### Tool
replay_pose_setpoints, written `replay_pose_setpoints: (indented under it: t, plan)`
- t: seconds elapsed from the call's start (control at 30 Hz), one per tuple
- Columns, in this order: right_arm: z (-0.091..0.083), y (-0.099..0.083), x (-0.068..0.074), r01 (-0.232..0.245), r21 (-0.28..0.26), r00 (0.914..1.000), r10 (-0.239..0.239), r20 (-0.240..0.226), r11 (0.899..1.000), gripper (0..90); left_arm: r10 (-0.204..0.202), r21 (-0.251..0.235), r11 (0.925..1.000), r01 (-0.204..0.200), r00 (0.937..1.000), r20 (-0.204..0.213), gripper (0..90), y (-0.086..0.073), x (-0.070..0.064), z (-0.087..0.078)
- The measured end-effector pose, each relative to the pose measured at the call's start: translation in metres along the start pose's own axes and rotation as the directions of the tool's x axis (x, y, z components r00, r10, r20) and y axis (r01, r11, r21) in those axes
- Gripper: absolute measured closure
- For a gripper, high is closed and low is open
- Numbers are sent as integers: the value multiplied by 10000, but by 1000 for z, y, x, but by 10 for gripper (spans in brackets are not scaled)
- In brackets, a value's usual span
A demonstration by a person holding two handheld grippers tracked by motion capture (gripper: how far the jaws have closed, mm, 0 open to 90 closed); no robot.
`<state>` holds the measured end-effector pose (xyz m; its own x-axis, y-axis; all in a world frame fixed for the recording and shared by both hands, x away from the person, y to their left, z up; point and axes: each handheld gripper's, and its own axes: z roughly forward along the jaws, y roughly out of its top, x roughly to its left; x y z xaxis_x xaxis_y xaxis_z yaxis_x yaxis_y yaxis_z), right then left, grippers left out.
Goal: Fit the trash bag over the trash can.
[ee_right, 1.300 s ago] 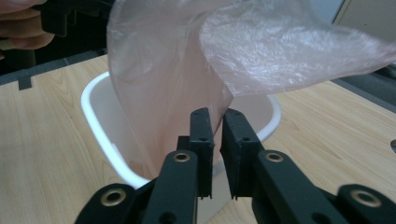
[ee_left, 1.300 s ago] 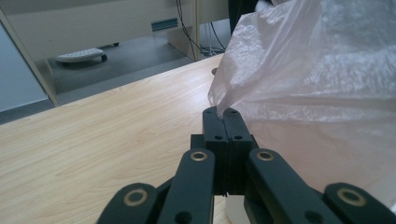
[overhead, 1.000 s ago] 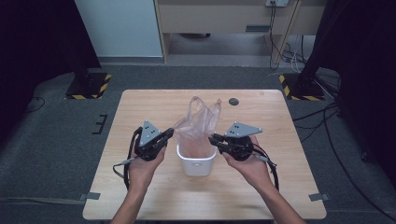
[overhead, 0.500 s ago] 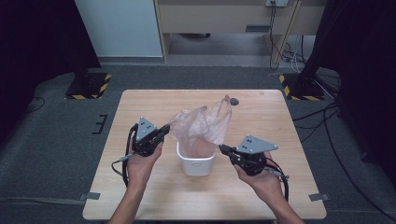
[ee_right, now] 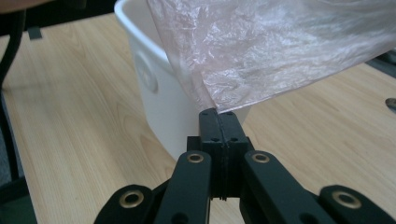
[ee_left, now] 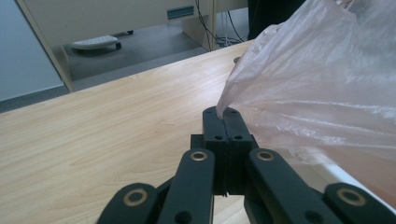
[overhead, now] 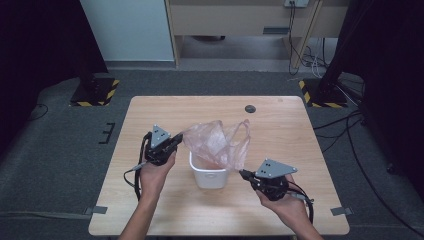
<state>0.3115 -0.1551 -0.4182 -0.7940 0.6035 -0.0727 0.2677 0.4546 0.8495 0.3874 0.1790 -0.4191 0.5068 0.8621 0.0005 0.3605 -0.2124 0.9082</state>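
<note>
Right tool point(overhead: 243, 174) has dropped low beside the white bin point(overhead: 209, 173), clamped on the plastic bag point(overhead: 220, 142) edge; left tool point(overhead: 177, 141) clamped on the other edge. Bag mouth now stretched over the bin on the counter point(overhead: 290, 130); I'd seat it next.

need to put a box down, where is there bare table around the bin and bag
Bare wood along the table far edge up to the small dark disc, and the near strip between the forearms. Crowded mid-table: white bin, plastic bag, left gripper, right gripper.
</note>
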Motion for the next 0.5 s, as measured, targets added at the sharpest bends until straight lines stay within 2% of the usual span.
replay_pose_setpoints:
  t: [0.2,0.3,0.33,0.5]
  plan:
    - [11,-7,6,300,500,9995,-295,-109,9983,900,-38,150,9999,36,9999,136,900,-9,-1,3]
    - [16,-9,8,383,630,9992,-373,-162,9973,900,-87,166,9998,83,9997,211,900,-12,-3,3]
    - [17,-9,9,382,652,9991,-371,-182,9971,900,21,144,9999,-24,9997,226,900,-13,-3,4]
    - [25,-10,11,488,768,9985,-468,-279,9959,900,67,234,9997,-76,9993,364,900,-17,-6,9]
